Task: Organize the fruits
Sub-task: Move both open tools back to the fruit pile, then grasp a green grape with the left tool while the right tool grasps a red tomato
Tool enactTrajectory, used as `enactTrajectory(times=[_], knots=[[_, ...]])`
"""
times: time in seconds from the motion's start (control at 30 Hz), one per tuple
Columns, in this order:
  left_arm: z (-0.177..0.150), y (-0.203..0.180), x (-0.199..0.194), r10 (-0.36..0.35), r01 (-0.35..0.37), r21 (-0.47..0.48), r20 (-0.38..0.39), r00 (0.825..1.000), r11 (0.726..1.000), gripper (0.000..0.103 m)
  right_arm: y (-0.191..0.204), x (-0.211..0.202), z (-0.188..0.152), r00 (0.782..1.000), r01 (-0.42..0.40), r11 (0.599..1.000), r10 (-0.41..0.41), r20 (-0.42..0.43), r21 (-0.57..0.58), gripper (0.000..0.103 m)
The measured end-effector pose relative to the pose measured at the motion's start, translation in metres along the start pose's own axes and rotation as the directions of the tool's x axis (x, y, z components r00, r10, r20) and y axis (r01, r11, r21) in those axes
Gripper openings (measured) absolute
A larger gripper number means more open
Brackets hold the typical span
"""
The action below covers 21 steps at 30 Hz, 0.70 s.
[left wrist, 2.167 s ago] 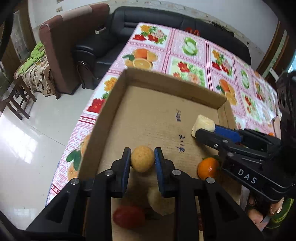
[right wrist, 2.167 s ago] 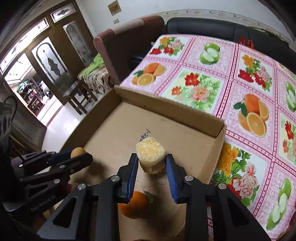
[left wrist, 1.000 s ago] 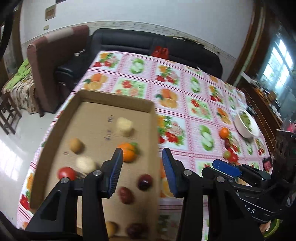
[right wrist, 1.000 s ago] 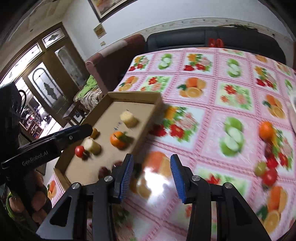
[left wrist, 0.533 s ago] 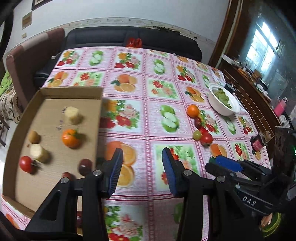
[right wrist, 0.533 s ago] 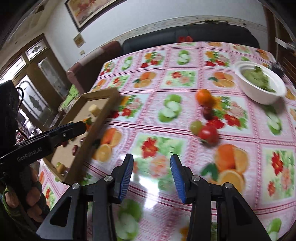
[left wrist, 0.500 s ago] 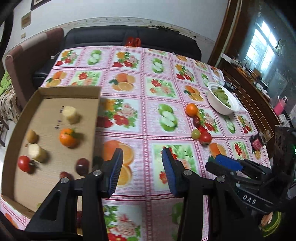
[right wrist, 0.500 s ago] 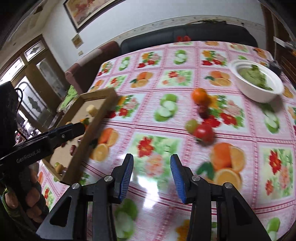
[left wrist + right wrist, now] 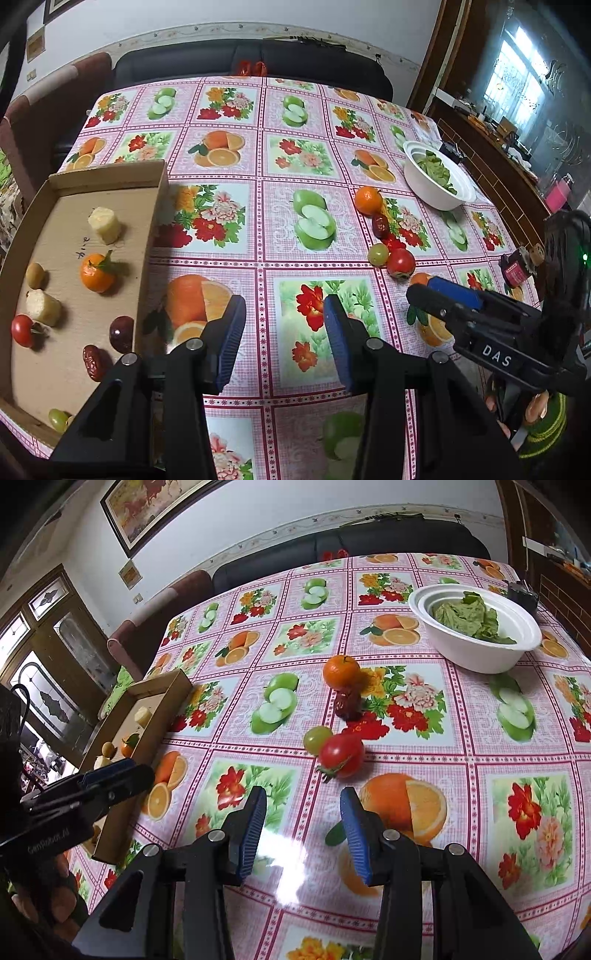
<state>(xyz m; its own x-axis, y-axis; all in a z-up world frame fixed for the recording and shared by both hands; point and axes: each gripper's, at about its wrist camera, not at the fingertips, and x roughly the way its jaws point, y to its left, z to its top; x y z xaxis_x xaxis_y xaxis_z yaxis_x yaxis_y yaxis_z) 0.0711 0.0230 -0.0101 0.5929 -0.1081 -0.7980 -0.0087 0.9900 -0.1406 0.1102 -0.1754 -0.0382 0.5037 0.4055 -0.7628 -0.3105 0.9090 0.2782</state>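
Fruit lies in two groups on a counter (image 9: 266, 236) covered with a fruit-print cloth. Four loose pieces cluster near the white bowl (image 9: 476, 657) of greens: one orange (image 9: 341, 671), one dark date (image 9: 347, 704) just in front of it, one green grape (image 9: 317, 739) and one tomato (image 9: 340, 755), the grape and tomato touching.

One cardboard box (image 9: 147, 236) sits at the counter's left edge. From the left wrist, nine pieces show inside it: two pale cut chunks (image 9: 104, 225), one orange with a leaf (image 9: 97, 272), one small brown fruit (image 9: 36, 275), one tomato (image 9: 22, 330), two dark dates (image 9: 122, 333), one dried red date (image 9: 94, 362) and one green grape (image 9: 58, 419) at the near edge. All lie apart from one another.

Two grippers hover over the cloth. The left gripper (image 9: 283, 332) has its blue pads parted with nothing between them, above a printed flower square between box and loose fruit. The right gripper (image 9: 303, 821) is likewise parted and empty, its tips just short of the loose tomato. Each gripper shows at the edge of the other's view, held by a hand (image 9: 44, 897).
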Motion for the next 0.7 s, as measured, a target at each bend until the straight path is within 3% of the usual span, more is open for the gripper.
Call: enactTrajectory(times=[0.43,0.5,0.7], knots=[[0.010,-0.010,0.028,-0.019,0.020,0.032,-0.040,0.999,0.999,0.041,-0.010,0.036,0.018,0.997,0.080,0.996,-0.080,-0.003,-0.038,0.045],[0.014,-0.018,0.034,-0.025,0.027,0.050,-0.043,0.999,0.998,0.041,-0.016,0.041,0.023,0.998,0.065,0.998,-0.065,-0.013,-0.026,0.032],[0.027,-0.051,0.057,-0.082,0.087,0.124,-0.049,0.995,0.988,0.041,-0.036,0.024,0.018,1.000,0.020,1.000,-0.020,0.008,0.019,0.033]])
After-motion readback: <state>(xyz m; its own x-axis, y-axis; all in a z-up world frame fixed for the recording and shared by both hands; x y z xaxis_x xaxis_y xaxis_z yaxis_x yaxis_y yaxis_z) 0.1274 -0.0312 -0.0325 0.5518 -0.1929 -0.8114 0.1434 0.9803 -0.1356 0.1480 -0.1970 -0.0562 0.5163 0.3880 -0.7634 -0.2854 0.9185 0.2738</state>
